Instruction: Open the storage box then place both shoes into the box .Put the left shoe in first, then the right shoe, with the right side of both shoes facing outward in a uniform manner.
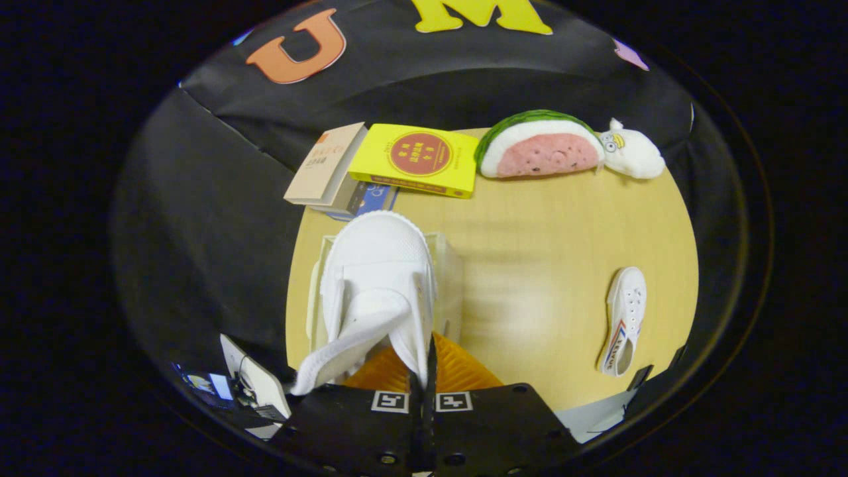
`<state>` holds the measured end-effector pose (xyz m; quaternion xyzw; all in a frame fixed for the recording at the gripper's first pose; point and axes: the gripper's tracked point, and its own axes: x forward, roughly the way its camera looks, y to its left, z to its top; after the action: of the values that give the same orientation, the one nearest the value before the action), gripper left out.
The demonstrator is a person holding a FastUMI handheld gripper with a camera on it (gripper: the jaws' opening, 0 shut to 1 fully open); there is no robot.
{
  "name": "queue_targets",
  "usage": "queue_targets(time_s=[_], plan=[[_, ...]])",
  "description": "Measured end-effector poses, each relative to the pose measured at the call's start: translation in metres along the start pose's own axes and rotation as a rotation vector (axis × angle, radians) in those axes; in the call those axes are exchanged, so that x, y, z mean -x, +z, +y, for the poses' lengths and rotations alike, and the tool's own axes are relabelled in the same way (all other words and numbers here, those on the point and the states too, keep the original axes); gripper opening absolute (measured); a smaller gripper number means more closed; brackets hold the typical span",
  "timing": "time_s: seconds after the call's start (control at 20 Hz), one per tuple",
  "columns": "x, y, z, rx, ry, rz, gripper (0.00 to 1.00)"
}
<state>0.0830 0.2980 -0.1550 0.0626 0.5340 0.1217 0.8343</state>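
Gripper point(424, 391) clamped on white shoe point(377, 285) (toe pointing ahead), long axis along fingers, above storage box point(450, 265).

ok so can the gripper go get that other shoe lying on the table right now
Probably not yet. The gripper has its jaws shut on a white shoe held above the storage box. The other shoe lies apart on bare table with nothing blocking it, so it looks reachable once the held one is released.

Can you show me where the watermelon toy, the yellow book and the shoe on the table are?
watermelon toy point(538, 151): gripper view, pink middle.
yellow book point(416, 158): gripper view, its cover.
shoe on the table point(626, 318): gripper view, its laced top.
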Motion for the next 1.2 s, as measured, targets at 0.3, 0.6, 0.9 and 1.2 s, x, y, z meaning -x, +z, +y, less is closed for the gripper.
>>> queue_targets(time_s=[0.3,0.6,0.9,1.2], plan=[[-0.062,-0.004,0.046,-0.056,-0.013,-0.008,0.00],[-0.110,-0.027,0.052,-0.093,-0.083,-0.021,0.00],[-0.161,-0.037,0.054,-0.184,-0.128,0.049,0.00],[-0.197,-0.038,0.058,-0.160,-0.172,0.075,0.01]])
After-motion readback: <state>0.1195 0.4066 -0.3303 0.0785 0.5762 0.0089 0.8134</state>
